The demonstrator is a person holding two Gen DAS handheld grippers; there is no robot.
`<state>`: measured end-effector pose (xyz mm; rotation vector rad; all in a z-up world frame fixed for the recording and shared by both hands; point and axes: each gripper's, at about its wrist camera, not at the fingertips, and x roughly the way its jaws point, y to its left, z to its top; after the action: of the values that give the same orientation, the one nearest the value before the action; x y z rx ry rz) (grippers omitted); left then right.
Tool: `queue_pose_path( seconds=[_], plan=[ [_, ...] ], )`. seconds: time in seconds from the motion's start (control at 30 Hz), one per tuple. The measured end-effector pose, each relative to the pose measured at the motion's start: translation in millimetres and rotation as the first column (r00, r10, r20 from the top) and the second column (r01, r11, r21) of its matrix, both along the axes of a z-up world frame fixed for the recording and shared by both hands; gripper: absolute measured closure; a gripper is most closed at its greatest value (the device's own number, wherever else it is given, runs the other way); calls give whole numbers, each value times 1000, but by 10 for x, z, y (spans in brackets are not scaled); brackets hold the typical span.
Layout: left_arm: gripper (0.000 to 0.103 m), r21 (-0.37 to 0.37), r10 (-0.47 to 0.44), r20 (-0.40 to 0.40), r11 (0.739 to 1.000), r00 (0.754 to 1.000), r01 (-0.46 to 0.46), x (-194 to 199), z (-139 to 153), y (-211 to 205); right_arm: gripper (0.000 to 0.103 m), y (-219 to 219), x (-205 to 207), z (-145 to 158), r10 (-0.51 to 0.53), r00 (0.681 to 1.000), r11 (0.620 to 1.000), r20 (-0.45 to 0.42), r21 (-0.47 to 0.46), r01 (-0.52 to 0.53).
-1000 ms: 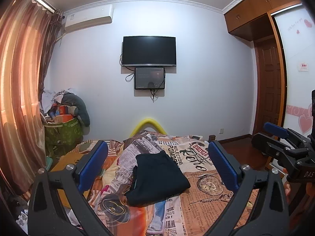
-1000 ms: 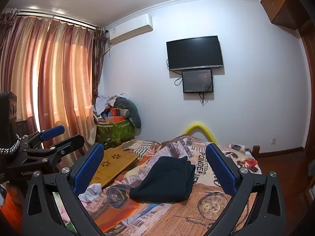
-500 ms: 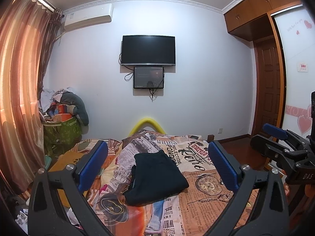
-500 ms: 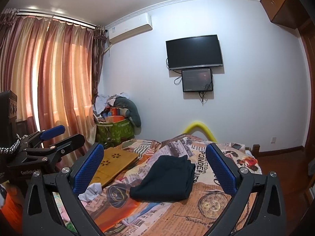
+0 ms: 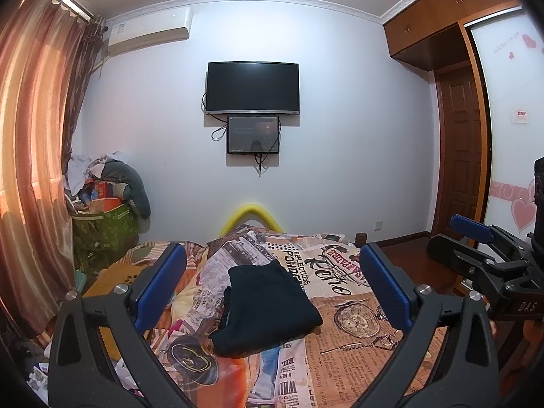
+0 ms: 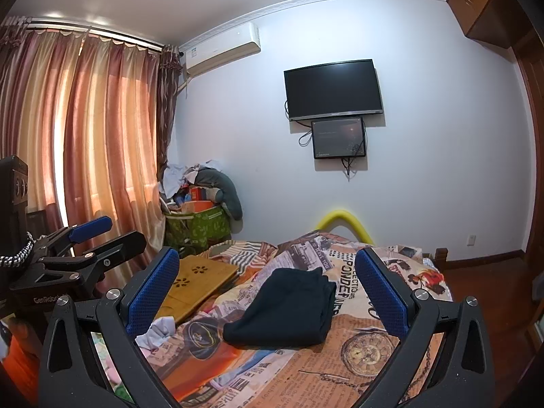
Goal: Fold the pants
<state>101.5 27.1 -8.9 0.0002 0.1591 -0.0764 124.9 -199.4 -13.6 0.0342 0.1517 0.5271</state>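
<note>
Dark pants [image 5: 267,306] lie folded into a compact stack on the printed bedspread [image 5: 353,346], also seen as dark pants [image 6: 285,309] in the right wrist view. My left gripper [image 5: 272,289] is held back from the bed, open, with nothing between its blue pads. My right gripper [image 6: 268,292] is likewise open and empty, well short of the pants. The right gripper [image 5: 482,255] shows at the right edge of the left wrist view, and the left gripper [image 6: 78,255] at the left edge of the right wrist view.
A wooden lap tray [image 6: 193,285] and crumpled cloth [image 6: 159,331] lie on the bed's left side. A green laundry bag [image 6: 197,227] piled with clothes stands by the curtains [image 6: 95,142]. A yellow foam arch [image 6: 343,221] sits at the bed's far end. A wardrobe door [image 5: 459,156] is at right.
Both grippers have drifted slightly; the view has shifted a little. The pants have not moved.
</note>
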Motion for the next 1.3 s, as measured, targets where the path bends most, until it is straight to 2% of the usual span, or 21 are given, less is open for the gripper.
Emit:
queue_pose_path(
  seconds=[1.3],
  plan=[
    [0, -25, -30, -28, 999, 999, 29, 56, -4, 20, 0, 45, 19, 5, -3, 1000, 1000, -6, 1, 3]
  ],
)
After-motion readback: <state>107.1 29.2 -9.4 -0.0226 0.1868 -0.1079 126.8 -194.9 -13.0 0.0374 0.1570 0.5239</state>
